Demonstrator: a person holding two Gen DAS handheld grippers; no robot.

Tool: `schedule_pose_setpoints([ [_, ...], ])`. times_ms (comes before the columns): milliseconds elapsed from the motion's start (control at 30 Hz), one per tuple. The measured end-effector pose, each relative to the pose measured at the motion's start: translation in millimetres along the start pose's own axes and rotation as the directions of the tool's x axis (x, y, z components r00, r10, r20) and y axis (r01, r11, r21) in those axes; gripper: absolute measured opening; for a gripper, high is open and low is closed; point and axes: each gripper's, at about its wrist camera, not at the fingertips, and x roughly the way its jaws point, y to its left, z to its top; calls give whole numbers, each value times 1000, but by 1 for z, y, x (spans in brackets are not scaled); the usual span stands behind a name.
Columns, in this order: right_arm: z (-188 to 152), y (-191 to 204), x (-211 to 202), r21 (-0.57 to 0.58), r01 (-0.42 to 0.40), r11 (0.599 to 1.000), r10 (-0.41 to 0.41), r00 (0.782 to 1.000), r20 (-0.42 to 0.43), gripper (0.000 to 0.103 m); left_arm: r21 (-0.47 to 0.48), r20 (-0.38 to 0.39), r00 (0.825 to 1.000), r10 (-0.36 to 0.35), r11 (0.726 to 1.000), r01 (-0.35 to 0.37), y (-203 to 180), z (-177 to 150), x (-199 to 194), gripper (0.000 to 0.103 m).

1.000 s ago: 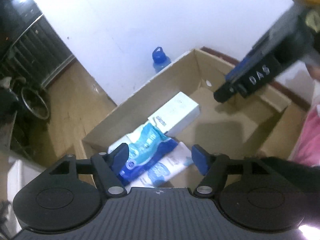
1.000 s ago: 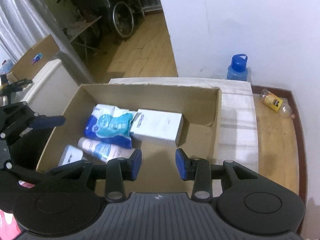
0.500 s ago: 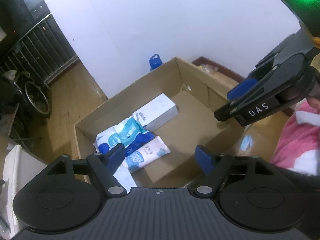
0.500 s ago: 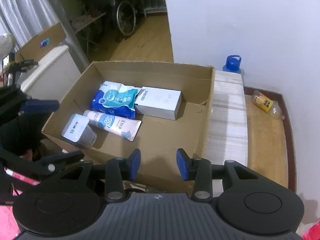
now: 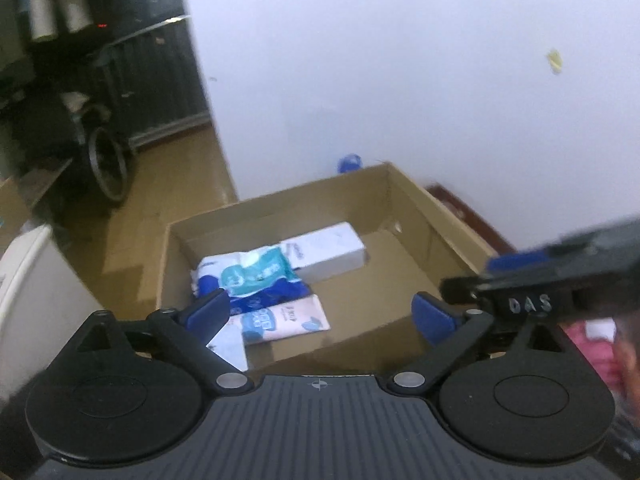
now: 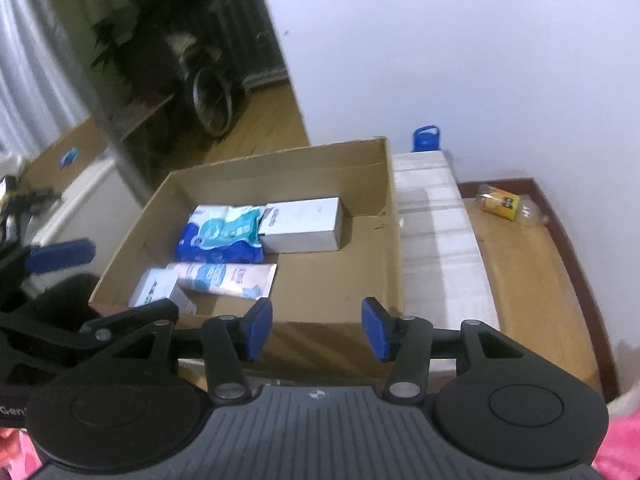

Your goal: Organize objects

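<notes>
An open cardboard box [image 6: 394,240] [image 5: 436,216] stands on the floor by the white wall. In it lie a white carton [image 6: 302,224] [image 5: 326,252], a blue and teal soft pack [image 6: 222,236] [image 5: 252,276], a pink and blue pack [image 6: 228,276] [image 5: 284,318] and a small white box [image 6: 156,288] [image 5: 228,346]. My left gripper [image 5: 320,312] is open and empty, held above the box's near edge. My right gripper [image 6: 316,330] is open and empty, above and behind the near wall. Each gripper shows in the other's view.
A white slab [image 6: 436,224] lies against the box's right side. A blue bottle [image 6: 427,139] stands at the wall. A yellow-labelled bottle [image 6: 506,204] lies on the wooden floor. A wheelchair [image 6: 210,96] and a white appliance [image 5: 28,296] are to the left. Pink cloth [image 5: 596,336] is at the right.
Both grippers have pulled back and risen from the box, which now looks smaller and farther. The right gripper's jaws stand wider apart. The box contents have not moved.
</notes>
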Motion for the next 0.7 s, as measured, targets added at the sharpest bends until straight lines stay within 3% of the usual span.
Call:
schedule_pose_setpoints([
  [100, -16, 7, -3, -25, 109, 994, -105, 987, 119, 53, -116, 90, 996, 5, 993, 5, 8, -18, -4, 103],
  [200, -27, 2, -4, 91, 156, 984, -172, 964, 203, 55, -179, 131, 990, 49, 984, -24, 11, -35, -3, 103],
  [267, -36, 0, 1, 112, 136, 984, -156, 968, 196, 61, -169, 103, 990, 97, 982, -79, 10, -44, 1, 103],
  [333, -43, 8, 7, 24, 186, 982, -187, 964, 189, 61, -173, 98, 985, 142, 977, -124, 9, -54, 2, 103],
  [467, -44, 10, 7, 23, 200, 979, -201, 958, 204, 61, -223, 115, 980, 164, 965, -135, 15, -59, -2, 103],
  [567, -48, 10, 0, 35, 213, 976, -215, 944, 251, 61, -221, 179, 968, 177, 966, -136, 13, -61, -11, 103],
  [700, -50, 8, -1, 40, 213, 976, -216, 939, 266, 61, -192, 179, 966, 188, 969, -153, 7, -66, -8, 103],
])
